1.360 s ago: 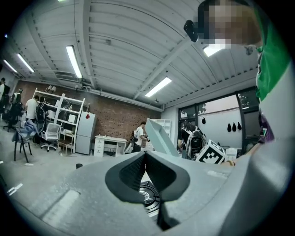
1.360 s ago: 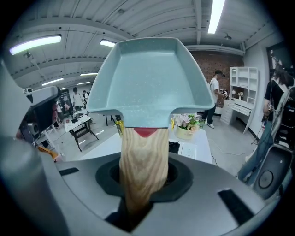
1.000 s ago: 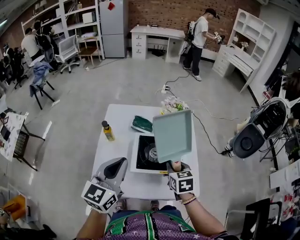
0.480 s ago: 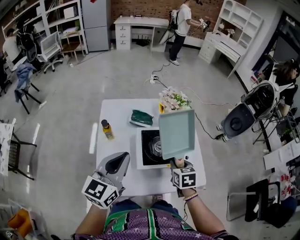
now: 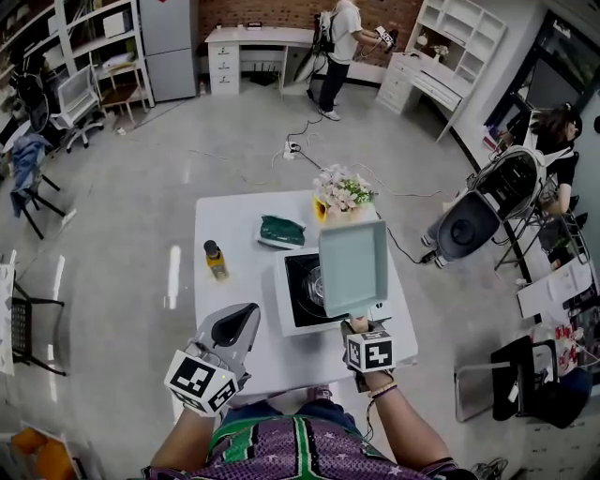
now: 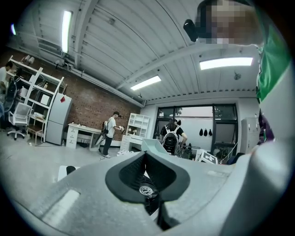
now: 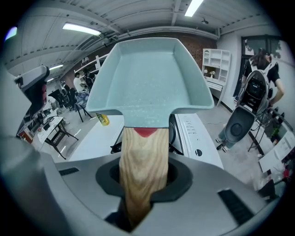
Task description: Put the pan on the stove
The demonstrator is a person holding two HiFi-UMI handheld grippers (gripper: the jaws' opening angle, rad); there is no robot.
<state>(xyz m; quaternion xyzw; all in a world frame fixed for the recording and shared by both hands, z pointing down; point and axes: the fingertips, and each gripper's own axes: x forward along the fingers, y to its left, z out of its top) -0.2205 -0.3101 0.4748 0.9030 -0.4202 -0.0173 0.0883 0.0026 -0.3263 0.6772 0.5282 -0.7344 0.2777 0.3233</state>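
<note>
Open workshop-office: white desks (image 5: pixel 246 37), shelving (image 5: pixel 459 33), office chairs (image 5: pixel 80 94), brick wall (image 5: pixel 272 11).

We have brought the right gripper (image 5: pixel 354 328) down, and the pan (image 5: pixel 353 269) with it. The pan now reads smaller in the head view, closer above the stove's (image 5: pixel 300 291) right half.

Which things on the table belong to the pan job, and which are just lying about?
Job: pale green square pan with wooden handle; white stove with black top.
Lying about: yellow bottle; dark green cloth-like item; pale flower bunch.
</note>
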